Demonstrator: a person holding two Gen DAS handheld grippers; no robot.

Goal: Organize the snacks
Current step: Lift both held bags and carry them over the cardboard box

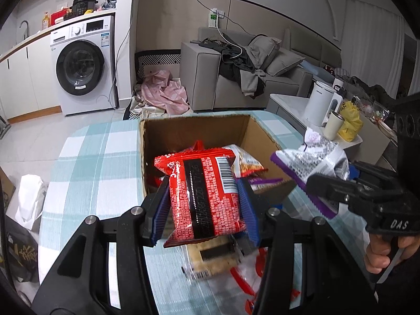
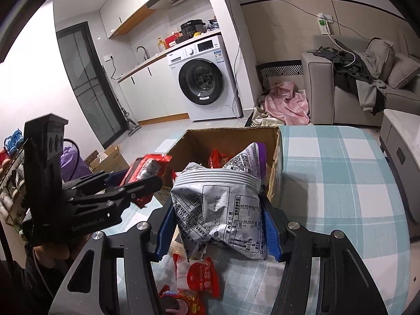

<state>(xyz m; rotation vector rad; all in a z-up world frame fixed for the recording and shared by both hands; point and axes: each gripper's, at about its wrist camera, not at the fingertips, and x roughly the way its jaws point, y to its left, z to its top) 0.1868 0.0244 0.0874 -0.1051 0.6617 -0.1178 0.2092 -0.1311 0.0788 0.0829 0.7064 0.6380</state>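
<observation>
Red packet (image 1: 204, 197) between left gripper (image 1: 204, 204) pads

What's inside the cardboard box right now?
The cardboard box holds a few snack packets: a white one with orange print and something red. The held red packet and silver packet cover the rest.
</observation>
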